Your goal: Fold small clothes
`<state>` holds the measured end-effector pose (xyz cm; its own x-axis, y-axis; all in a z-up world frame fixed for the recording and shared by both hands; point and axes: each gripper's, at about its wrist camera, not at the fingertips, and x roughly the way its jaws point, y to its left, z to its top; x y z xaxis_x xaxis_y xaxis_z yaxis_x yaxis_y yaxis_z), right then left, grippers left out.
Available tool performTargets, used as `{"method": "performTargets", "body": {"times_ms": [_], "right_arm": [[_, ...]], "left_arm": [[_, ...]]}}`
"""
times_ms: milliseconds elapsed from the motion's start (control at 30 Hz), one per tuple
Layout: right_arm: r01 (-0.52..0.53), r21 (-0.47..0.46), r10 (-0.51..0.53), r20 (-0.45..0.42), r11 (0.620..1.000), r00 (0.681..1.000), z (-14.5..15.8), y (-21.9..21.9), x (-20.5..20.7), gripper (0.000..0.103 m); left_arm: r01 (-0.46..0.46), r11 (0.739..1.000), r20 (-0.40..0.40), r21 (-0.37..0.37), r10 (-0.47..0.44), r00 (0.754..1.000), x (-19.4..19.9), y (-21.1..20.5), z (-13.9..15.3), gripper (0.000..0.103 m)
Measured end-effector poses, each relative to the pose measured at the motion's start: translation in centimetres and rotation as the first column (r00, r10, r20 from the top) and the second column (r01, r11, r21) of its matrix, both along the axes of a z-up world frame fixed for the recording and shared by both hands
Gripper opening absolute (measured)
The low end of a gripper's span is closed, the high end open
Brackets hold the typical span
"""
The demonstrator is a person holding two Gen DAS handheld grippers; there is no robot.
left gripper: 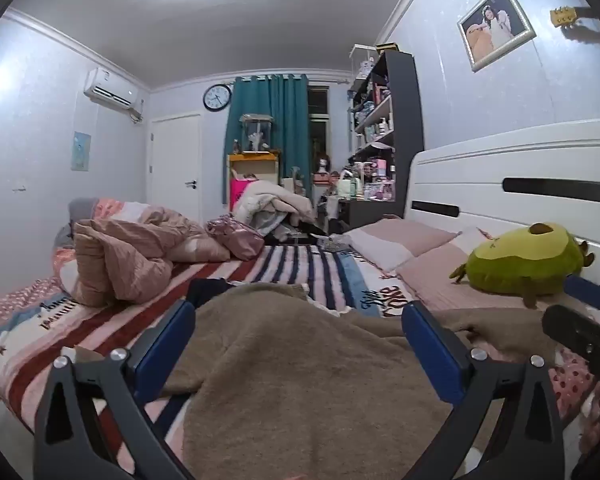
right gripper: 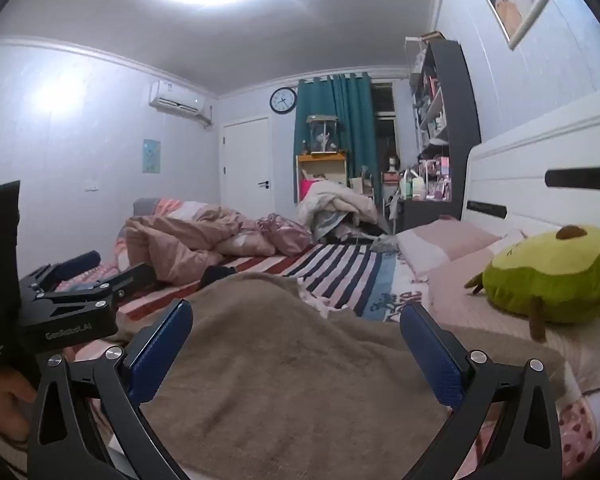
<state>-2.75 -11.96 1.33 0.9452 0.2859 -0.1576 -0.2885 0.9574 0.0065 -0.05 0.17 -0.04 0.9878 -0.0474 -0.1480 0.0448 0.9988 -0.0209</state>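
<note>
A brown fuzzy garment [left gripper: 300, 368] lies spread on the striped bed sheet [left gripper: 300, 264], right in front of both grippers; it also shows in the right wrist view [right gripper: 292, 368]. My left gripper [left gripper: 296, 320] is open, its blue pads wide apart over the garment's near part, holding nothing. My right gripper [right gripper: 296, 320] is open the same way over the garment's right part. The left gripper's body [right gripper: 72, 300] shows at the left of the right wrist view. A dark garment [left gripper: 208, 290] peeks out behind the brown one.
A crumpled pink duvet [left gripper: 132, 256] lies at the far left of the bed. Pink pillows [left gripper: 400, 240] and a green avocado plush [left gripper: 528, 264] lie by the white headboard [left gripper: 520, 184] on the right. A dark shelf [left gripper: 396, 128] and a clothes pile [left gripper: 276, 204] stand beyond the bed.
</note>
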Motion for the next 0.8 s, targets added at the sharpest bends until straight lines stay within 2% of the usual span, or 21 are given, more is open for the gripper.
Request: {"method": "performTargets", "body": {"times_ms": [133,200,233,267,800], "right_arm": [[-0.006,-0.034,0.006,0.005,0.999,1.0,0.1,0.9,-1.1,0.103],[0.006,-0.029,-0.007,-0.02,1.0,1.0,0.0,1.3,-1.3,0.103],[-0.001,-0.001,0.001,-0.06,1.0,0.998,0.0,0.4,-0.3,0.103],[-0.004,0.008,0.005,-0.065,1.0,0.998,-0.2,0.1,0.2,0.103],[0.005,0.01,-0.005,-0.041,1.0,0.999,0.1,-0.5,-0.7,0.103]], "left_arm": [[0.019,1.0,-0.01,-0.003,-0.019,1.0,-0.2,0.0,-0.1,0.102],[0.023,1.0,-0.012,0.005,-0.022,1.0,-0.4,-0.1,-0.2,0.102],[0.027,1.0,-0.013,0.005,-0.027,1.0,-0.5,0.0,-0.2,0.102],[0.003,0.999,-0.02,0.046,-0.002,1.0,-0.1,-0.2,0.1,0.102],[0.02,0.999,-0.028,0.034,-0.019,0.999,-0.5,-0.8,0.0,0.102]]}}
